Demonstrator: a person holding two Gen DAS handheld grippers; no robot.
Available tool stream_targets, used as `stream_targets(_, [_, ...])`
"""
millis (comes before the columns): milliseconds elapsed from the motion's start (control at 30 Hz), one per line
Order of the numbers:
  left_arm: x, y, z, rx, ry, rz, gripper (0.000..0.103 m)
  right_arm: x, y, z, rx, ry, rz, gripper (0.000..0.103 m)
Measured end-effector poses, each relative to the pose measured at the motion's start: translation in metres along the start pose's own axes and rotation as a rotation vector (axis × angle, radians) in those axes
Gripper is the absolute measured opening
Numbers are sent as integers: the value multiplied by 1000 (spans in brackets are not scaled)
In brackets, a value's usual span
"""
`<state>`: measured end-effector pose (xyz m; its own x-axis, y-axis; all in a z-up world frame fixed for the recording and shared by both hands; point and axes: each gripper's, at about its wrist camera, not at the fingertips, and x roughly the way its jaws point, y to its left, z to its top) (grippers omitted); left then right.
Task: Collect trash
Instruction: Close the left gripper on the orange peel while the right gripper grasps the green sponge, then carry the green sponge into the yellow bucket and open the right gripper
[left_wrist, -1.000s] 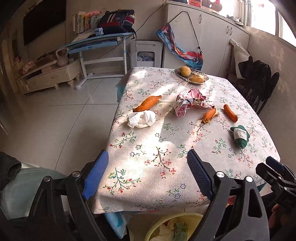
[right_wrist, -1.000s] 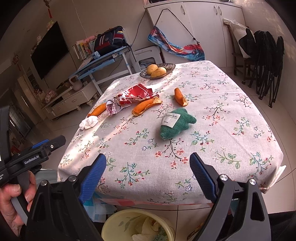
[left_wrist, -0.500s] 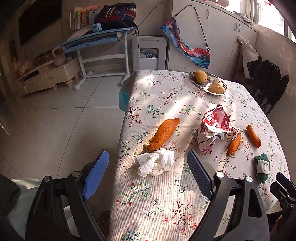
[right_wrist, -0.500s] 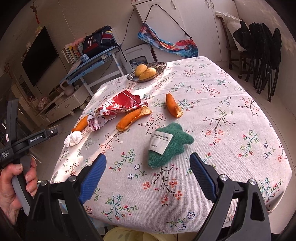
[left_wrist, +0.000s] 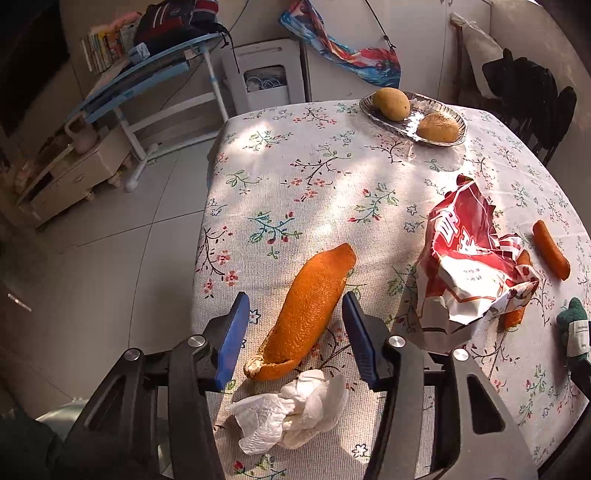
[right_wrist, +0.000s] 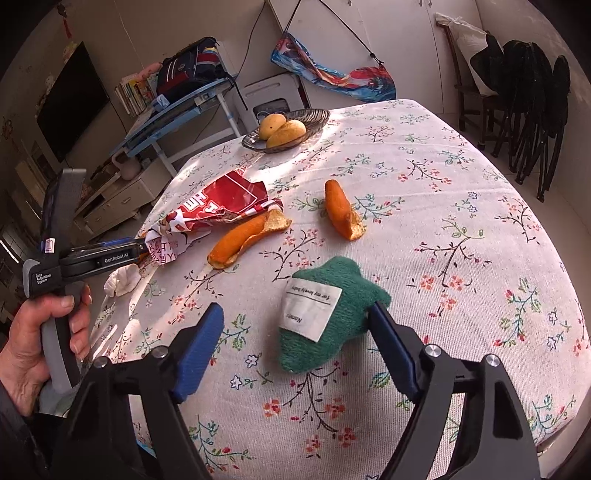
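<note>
Left wrist view: left gripper closing around long orange peel strip, pads not touching yet; crumpled white tissue just below on floral tabletop.

Right wrist view: right gripper closing, unclenched, straddling green knitted toy with label, probably lining up grab.

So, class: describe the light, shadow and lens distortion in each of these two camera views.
Left wrist view: patchy sunlight across the tablecloth, dim floor, table edge bowed by the fisheye. Right wrist view: sun on the fruit dish, green cloth toy sharp, corners vignetted black.
</note>
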<state>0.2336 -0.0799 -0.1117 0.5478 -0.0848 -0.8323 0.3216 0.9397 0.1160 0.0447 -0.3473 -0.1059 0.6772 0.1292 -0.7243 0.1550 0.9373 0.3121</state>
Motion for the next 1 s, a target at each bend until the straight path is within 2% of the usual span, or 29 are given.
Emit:
stream_targets(33, [3,0,1,-5,11,-19,29,2,-1,0,-1,3,-4,75])
stream_targets(100, [3,-2,3,5,-3,-14,21,3,-2,0,-3,12,-7,69])
stream_targets(133, [3,-3,3,12,-12,-14,19,4,-2,0,-10,14,-12,61])
stream_targets(167, [0,-4,3,12,-23,-11,19,4,-3,0,-20,19,-17,48])
stream_targets(200, [-3,-4,4,6,-38,-7,18,3,-3,-1,-21,23,-13,46])
stream_targets(367, [-42,7,4,-63,-161,-33,18,-2,-4,-3,-20,12,5,43])
stream_targets(567, [-92,22,-17,-140,-276,-99,18,-13,-4,-6,-6,-12,30,42])
stream_targets(700, [-113,22,-36,-187,-297,-155,18,-17,-5,-9,17,-14,61,42])
stream_targets(1000, [-134,-20,-86,-113,-285,-167,18,-32,0,-16,8,-34,92,42])
